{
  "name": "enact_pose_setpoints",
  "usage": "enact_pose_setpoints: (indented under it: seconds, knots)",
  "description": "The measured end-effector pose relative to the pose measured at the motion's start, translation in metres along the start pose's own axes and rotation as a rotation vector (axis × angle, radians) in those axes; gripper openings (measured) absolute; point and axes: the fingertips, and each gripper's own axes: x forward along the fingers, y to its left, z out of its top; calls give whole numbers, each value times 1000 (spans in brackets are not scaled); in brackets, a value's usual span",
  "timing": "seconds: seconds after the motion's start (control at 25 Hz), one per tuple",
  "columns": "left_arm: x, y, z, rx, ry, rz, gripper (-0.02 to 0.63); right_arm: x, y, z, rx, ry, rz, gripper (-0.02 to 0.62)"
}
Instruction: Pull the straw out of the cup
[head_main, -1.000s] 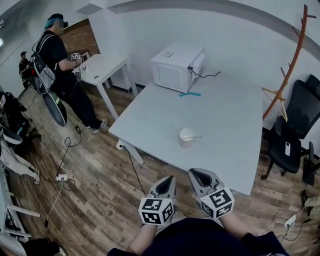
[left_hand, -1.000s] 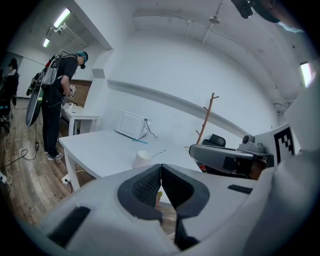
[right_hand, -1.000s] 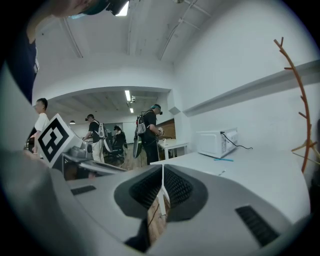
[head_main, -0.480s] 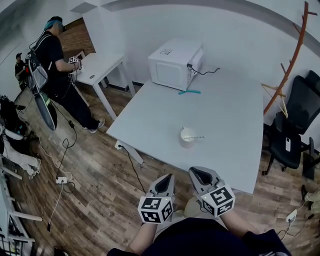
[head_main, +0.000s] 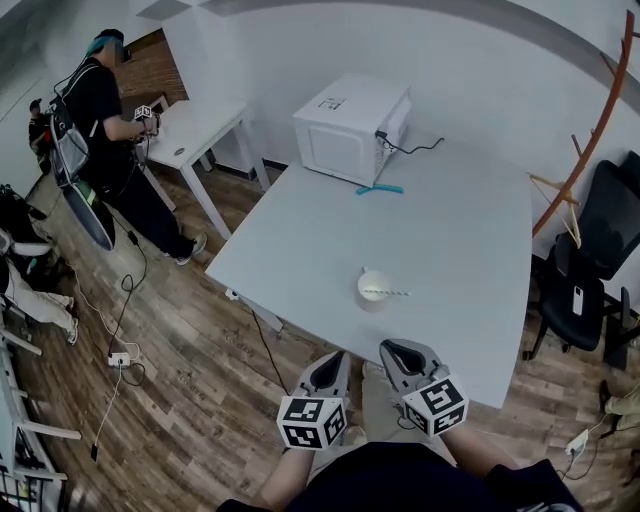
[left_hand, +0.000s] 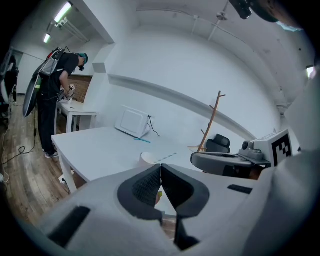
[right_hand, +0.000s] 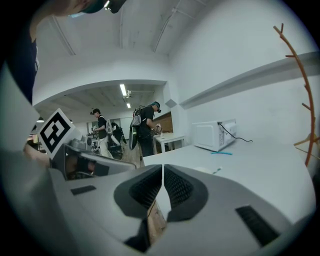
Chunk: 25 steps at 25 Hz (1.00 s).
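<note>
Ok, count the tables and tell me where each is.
2. The big table, nearest, holds the microwave and cup; the small table stands at the back left, beside a person. More may be hidden farther back.

The surface (head_main: 470, 250) looks smooth, matt and white. The floor (head_main: 190, 380) below it is wood-grain plank with a dull sheen. The cup (head_main: 373, 288) is matt white, possibly paper. The left gripper (left_hand: 160, 165) and right gripper (right_hand: 163, 166) have grey matt plastic shells, and their jaws carry dark, finely ribbed pads (left_hand: 145, 185). The microwave (head_main: 345, 120) casing is smooth and white.
</note>
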Motion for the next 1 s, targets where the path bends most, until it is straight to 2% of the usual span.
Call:
enact_pose_setpoints:
  seconds: [0.48, 0.88, 0.92, 1.0]
  knots:
    - [48, 18, 0, -25, 37, 15, 18, 33, -45, -12, 21, 43, -12, 32]
    - [79, 25, 1, -28, 63, 5, 18, 57, -80, -38, 112, 108, -31, 37]
    - [81, 27, 1, -31, 64, 5, 18, 59, -83, -41, 120, 114, -34, 46]
    - [85, 29, 1, -35, 68, 5, 18, 63, -89, -47, 130, 132, -37, 114]
